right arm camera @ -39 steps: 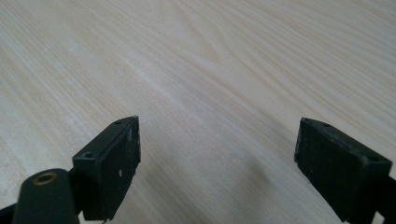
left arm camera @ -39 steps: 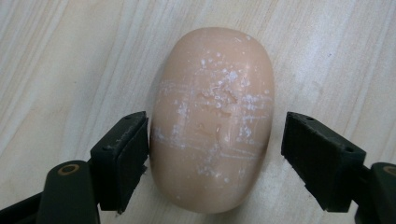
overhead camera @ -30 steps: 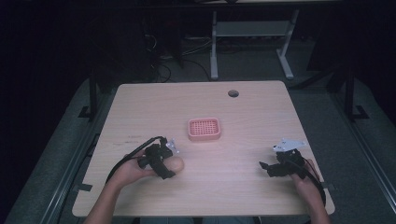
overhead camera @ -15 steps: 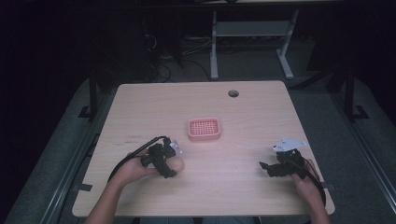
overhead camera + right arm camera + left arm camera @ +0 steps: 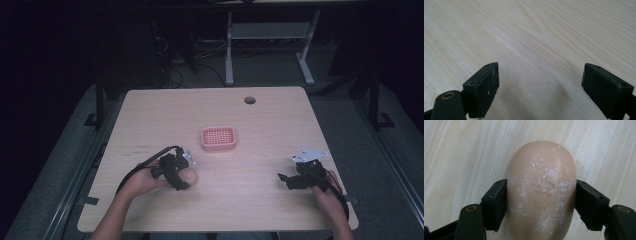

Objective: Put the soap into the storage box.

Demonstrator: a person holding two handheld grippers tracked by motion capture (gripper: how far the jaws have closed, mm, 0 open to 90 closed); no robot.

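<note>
Both left gripper (image 5: 541, 207) jaws against soap (image 5: 541, 192), probably.

Tan oval soap bar (image 5: 541, 192), scuffed with white flecks, lay on my table's near left, pink slotted dish (image 5: 218, 138) sat mid-table.

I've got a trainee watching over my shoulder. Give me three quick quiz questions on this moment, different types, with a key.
1. True or false: the left gripper has its jaws on both sides of the tan oval bar.
2. Multiple choice: What lies between the jaws of the right gripper? A) the pink perforated tray B) bare wooden table C) a cable
3. Fill in: the pink perforated tray sits near the table's centre, on the side of both grippers ____ from the person.

Key
1. True: a pad sits against each side of the bar, which rests on the table.
2. B: the jaws stand wide apart over bare wood.
3. Away: it lies farther up the table than either gripper.
</note>
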